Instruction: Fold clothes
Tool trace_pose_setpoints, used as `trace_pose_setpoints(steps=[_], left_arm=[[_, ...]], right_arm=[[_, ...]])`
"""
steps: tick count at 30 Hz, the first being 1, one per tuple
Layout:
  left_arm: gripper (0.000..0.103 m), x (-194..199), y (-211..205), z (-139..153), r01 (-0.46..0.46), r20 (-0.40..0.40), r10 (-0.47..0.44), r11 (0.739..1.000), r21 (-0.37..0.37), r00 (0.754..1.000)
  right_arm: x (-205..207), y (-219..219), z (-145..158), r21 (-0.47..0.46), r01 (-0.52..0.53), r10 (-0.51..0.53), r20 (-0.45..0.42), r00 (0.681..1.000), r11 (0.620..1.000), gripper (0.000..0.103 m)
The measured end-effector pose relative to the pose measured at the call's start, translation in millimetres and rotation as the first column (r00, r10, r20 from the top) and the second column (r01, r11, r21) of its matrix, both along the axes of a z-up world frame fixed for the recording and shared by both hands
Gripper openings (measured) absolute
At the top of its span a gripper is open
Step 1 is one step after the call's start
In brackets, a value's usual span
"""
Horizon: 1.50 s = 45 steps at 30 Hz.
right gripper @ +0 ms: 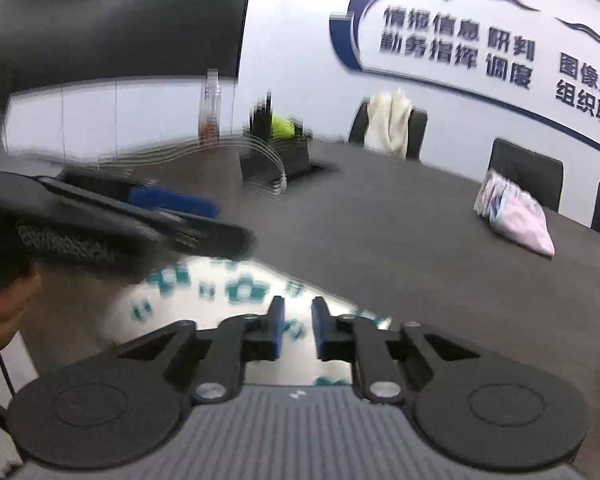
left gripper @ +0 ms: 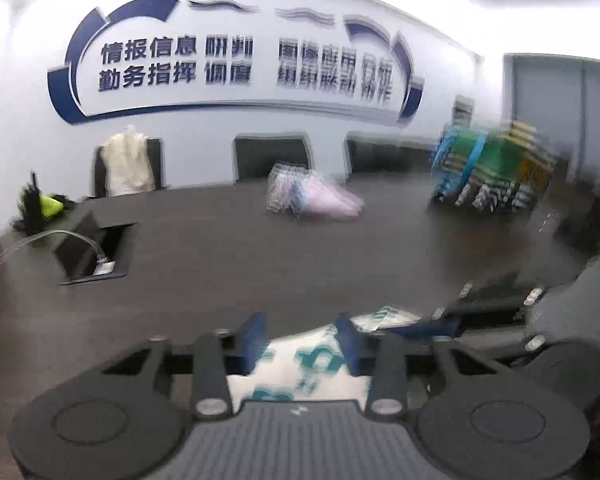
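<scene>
Wall lettering (left gripper: 152,64) "情报信息研判, 勤务指挥调度", left gripper (left gripper: 300,338) jaws apart over patterned cloth (left gripper: 296,364), right gripper (right gripper: 298,328) jaws narrowly apart.

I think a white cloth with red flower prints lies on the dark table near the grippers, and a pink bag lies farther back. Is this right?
Not quite. The prints on the white cloth are teal, not red; the right wrist view shows this most clearly. The rest holds: the cloth lies on the dark table near the grippers, and the pink bag lies farther back.
</scene>
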<state>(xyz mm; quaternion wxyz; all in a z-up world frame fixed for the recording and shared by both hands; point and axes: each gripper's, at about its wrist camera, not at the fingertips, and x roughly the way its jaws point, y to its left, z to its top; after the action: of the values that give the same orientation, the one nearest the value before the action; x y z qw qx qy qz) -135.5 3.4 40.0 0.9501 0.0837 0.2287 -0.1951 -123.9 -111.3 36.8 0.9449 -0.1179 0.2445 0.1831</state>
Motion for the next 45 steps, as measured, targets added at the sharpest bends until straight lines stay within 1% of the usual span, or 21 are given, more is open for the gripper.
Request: trace_pose_setpoints(steps=[7,9,11,12,13,14,16,19,21,23,26,27,29,32,35,36,37,39,40,42,45], left_arm=[[0.019,-8.2,-0.2,-21.1,-0.039,-0.005,0.039,0.999,0.0,0.999],[0.029,-8.7,9.1,-17.1,-0.025,0.012,0.025,0.999,-0.03,1.0],[0.052,-18.4,31.4,-11.4,0.026,0.04,-0.024,0.998,-0.063,0.999],[0.06,-26.5,43.4,-8.1,0.079,0.061,-0.075,0.994,-0.079,0.995],[0.076,-34.6,55.3,-4.7,0.132,0.083,-0.125,0.987,-0.093,0.989],[0.085,-39.5,62.8,-4.3,0.177,0.085,-0.169,0.979,-0.098,0.982],[0.087,-46.7,74.1,-5.9,0.259,0.076,-0.252,0.96,-0.103,0.965],[0.085,-51.4,75.4,-11.4,0.34,0.055,-0.337,0.938,-0.062,0.94],[0.082,-53.4,66.9,-17.8,0.368,0.045,-0.368,0.93,0.012,0.929],[0.067,-52.9,58.9,-26.6,0.401,0.031,-0.406,0.91,0.103,0.913],[0.056,-45.5,58.1,-37.2,0.432,0.0,-0.437,0.889,0.152,0.899],[0.054,-41.8,60.4,-39.5,0.439,-0.006,-0.443,0.887,0.143,0.897],[0.038,-30.3,66.5,-38.5,0.461,-0.063,-0.457,0.884,0.079,0.887],[0.035,-28.1,68.7,-37.1,0.462,-0.069,-0.458,0.883,0.076,0.886],[0.041,-24.5,72.7,-34.8,0.446,-0.087,-0.442,0.894,0.031,0.893],[0.043,-21.4,76.0,-33.1,0.444,-0.099,-0.442,0.896,0.001,0.892],[0.051,-17.6,81.1,-30.9,0.449,-0.112,-0.451,0.892,-0.048,0.885],[0.067,-6.2,90.8,-24.6,0.43,-0.15,-0.454,0.887,-0.167,0.878],[0.074,1.9,94.4,-21.8,0.388,-0.175,-0.431,0.892,-0.232,0.885],[0.076,20.8,98.7,-19.3,0.257,-0.287,-0.359,0.906,-0.337,0.888],[0.07,32.6,93.9,-15.9,0.135,-0.36,-0.286,0.911,-0.39,0.888]], right_arm=[[-1.6,1.9,-13.1,0.048,0.015,-0.015,-0.011,1.0,0.999,0.011],[-3.1,-1.5,-8.4,0.053,0.004,-0.004,0.001,1.0,0.999,0.012],[-12.4,-13.7,-0.9,0.078,-0.023,0.021,0.022,1.0,0.997,0.016],[-21.9,-25.2,4.6,0.102,-0.047,0.043,0.04,0.998,0.994,0.03],[-31.4,-36.7,10.1,0.125,-0.071,0.065,0.058,0.996,0.99,0.054],[-40.8,-48.3,15.6,0.148,-0.096,0.085,0.077,0.993,0.984,0.064],[-57.9,-69.0,15.1,0.154,-0.213,0.201,0.091,0.975,0.965,0.079],[-64.4,-71.4,-1.0,0.082,-0.333,0.331,0.038,0.943,0.939,0.079],[-59.8,-64.2,-9.5,0.015,-0.339,0.339,0.008,0.941,0.941,0.079],[-55.6,-57.4,-17.2,-0.038,-0.35,0.35,-0.009,0.937,0.936,0.074],[-48.2,-60.0,-18.8,-0.025,-0.346,0.346,-0.022,0.938,0.938,0.047],[-47.4,-63.0,-18.9,-0.015,-0.344,0.344,-0.026,0.939,0.939,0.043],[-47.0,-67.4,-19.0,-0.005,-0.342,0.342,-0.031,0.939,0.94,0.035],[-53.3,-64.0,-18.2,-0.014,-0.341,0.34,-0.038,0.94,0.94,0.032],[-59.1,-64.6,-12.8,0.01,-0.317,0.318,-0.043,0.947,0.948,0.039],[-56.3,-69.4,-9.8,0.073,-0.287,0.291,-0.052,0.955,0.955,0.046],[-53.3,-74.6,-6.7,0.141,-0.252,0.263,-0.062,0.963,0.957,0.061],[-47.2,-85.2,-0.6,0.271,-0.178,0.209,-0.089,0.974,0.946,0.071],[-40.8,-89.3,-0.5,0.34,-0.135,0.189,-0.132,0.973,0.931,0.072],[-27.3,-97.4,-0.9,0.468,-0.038,0.162,-0.228,0.96,0.883,0.072],[-21.3,-84.1,-1.0,0.423,0.013,0.113,-0.271,0.956,0.906,0.067]])
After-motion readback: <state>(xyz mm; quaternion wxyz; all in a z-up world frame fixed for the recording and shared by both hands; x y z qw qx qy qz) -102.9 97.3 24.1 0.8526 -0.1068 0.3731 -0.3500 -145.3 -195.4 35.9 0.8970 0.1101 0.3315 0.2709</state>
